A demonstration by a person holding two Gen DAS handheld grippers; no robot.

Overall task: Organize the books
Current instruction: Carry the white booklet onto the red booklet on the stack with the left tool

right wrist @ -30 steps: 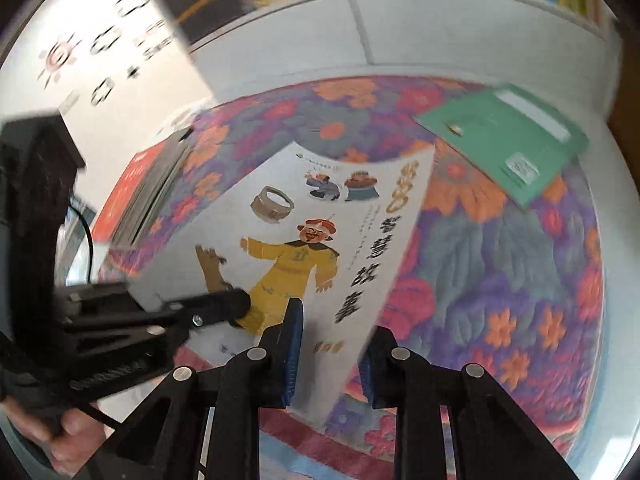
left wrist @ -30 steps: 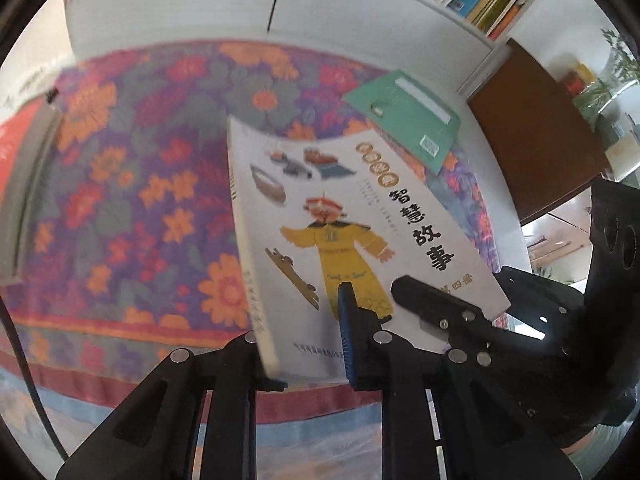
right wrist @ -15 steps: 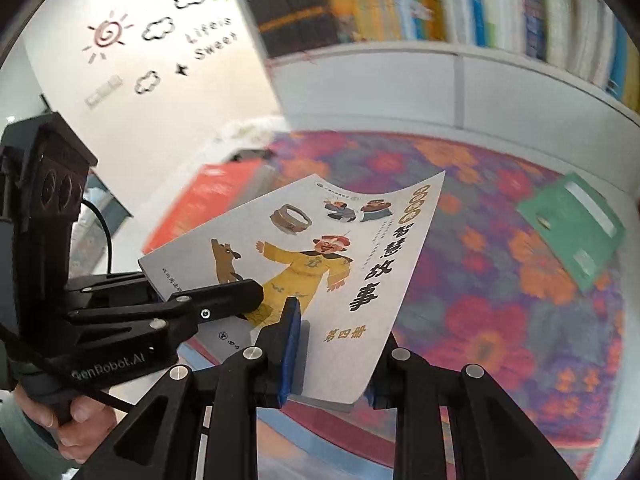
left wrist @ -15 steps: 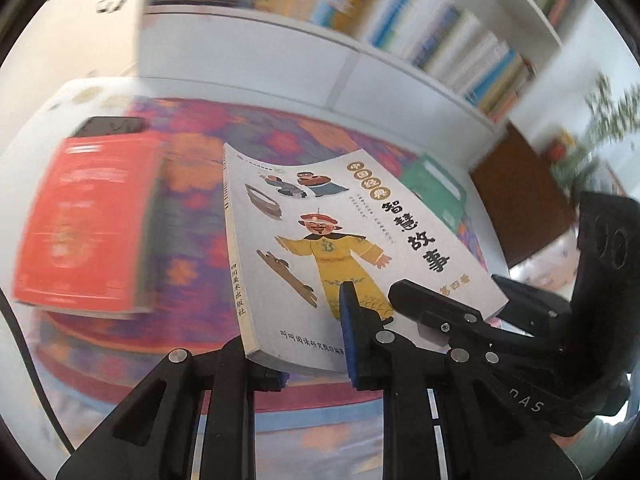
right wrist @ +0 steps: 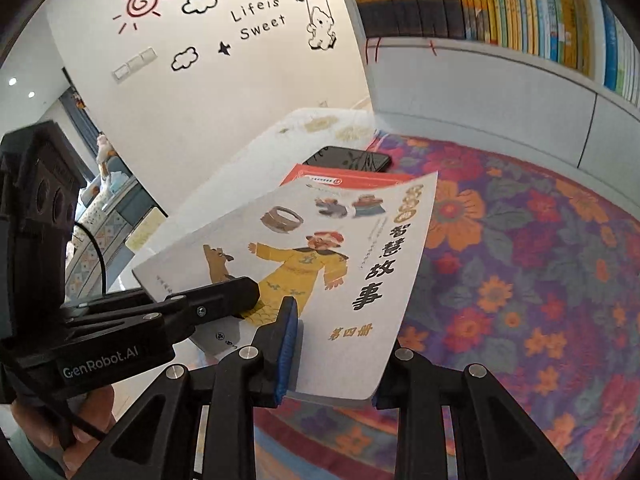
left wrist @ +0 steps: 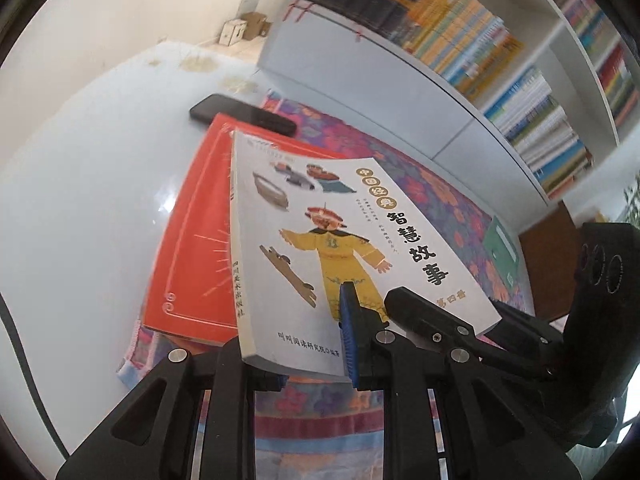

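Two grippers hold one thin white paperback book with a yellow-robed cartoon figure on its cover (left wrist: 320, 264), and the book is lifted in the air, above the red hardcover book (left wrist: 192, 256). The left gripper (left wrist: 308, 360) pinches the white book at its near edge, close to the spine: one finger is under the book and the blue-padded finger (left wrist: 347, 332) presses on the cover. The right gripper (right wrist: 332, 360) pinches the same near edge at the other corner, with its blue pad (right wrist: 289, 344) on the cover and the other finger below. In the right wrist view, the black finger of the left gripper lies across the cover.

The red hardcover book lies flat on the purple tablecloth with orange flowers (right wrist: 520, 264), directly under the far part of the white book. A black smartphone (left wrist: 240, 114) lies just behind the red book, touching or almost touching its far edge. A green flat book (left wrist: 502, 252) lies on the cloth well apart from the red book, on the right. Behind the red book stands a white bookshelf filled with many coloured books (left wrist: 480, 52).
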